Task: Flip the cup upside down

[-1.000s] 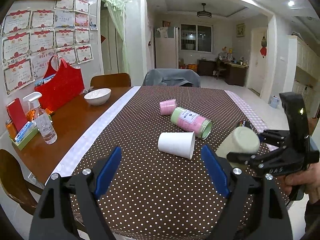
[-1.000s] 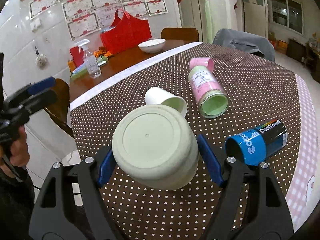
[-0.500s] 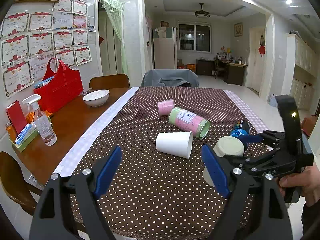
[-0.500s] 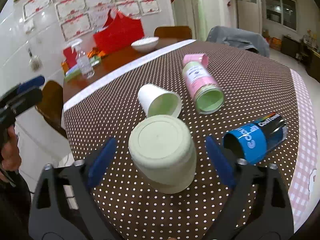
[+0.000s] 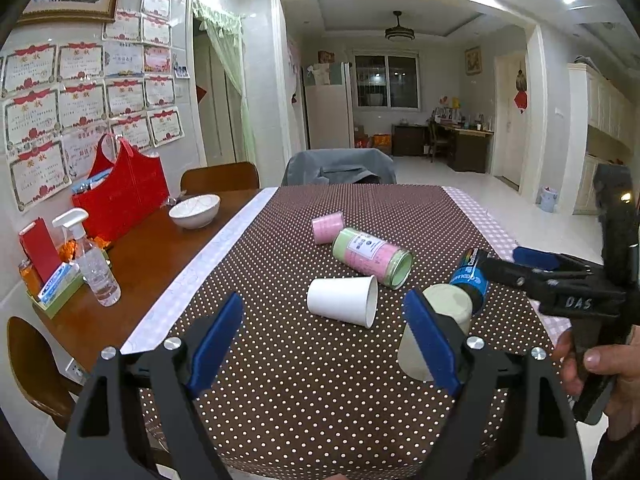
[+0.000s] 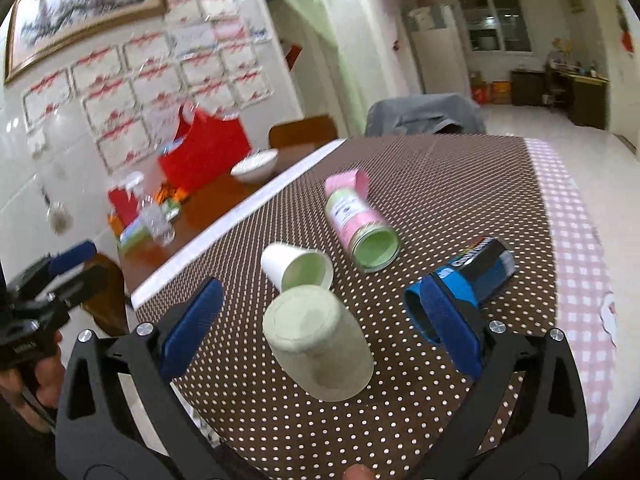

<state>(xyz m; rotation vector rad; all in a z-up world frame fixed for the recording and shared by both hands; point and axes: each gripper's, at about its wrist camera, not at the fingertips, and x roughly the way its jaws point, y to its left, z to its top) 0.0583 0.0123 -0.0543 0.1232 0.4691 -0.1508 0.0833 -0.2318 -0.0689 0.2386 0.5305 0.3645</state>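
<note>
While both hand-held grippers hang over the near edge of the counter, the scene reads so:

Right hand-held gripper (image 6: 320, 324): blue pads spread wide, touching nothing; the cup sits in the gap between them, clear of both pads.
Left hand-held gripper (image 5: 324, 340): also spread apart and holding nothing, pointed along the counter toward the paper cup.
Cup (image 6: 318, 346): pale green, upside down, flat base up and wide mouth down on the dotted cloth near the front edge; in the left view it shows partly behind the left gripper's right pad (image 5: 448, 312).
Cloth (image 5: 304, 392): brown with white dots, covering the counter (image 5: 136, 264), whose bare wood shows on the left.
Paper cup (image 5: 344, 301): white, on its side just beyond the green cup, mouth toward the right.
Blue can (image 6: 476, 280): on its side, right of the green cup, open end facing the cameras.
Pink-green tin (image 5: 372, 257): on its side behind the paper cup, open end toward the near right.
Pink lid (image 5: 328, 227): just beyond the tin.
Bowl (image 5: 195, 211): white, far left on the wood.
Spray bottle (image 5: 92, 258): upright at the left edge.
Red bag (image 5: 124, 196): against the wall behind the bowl.
</note>
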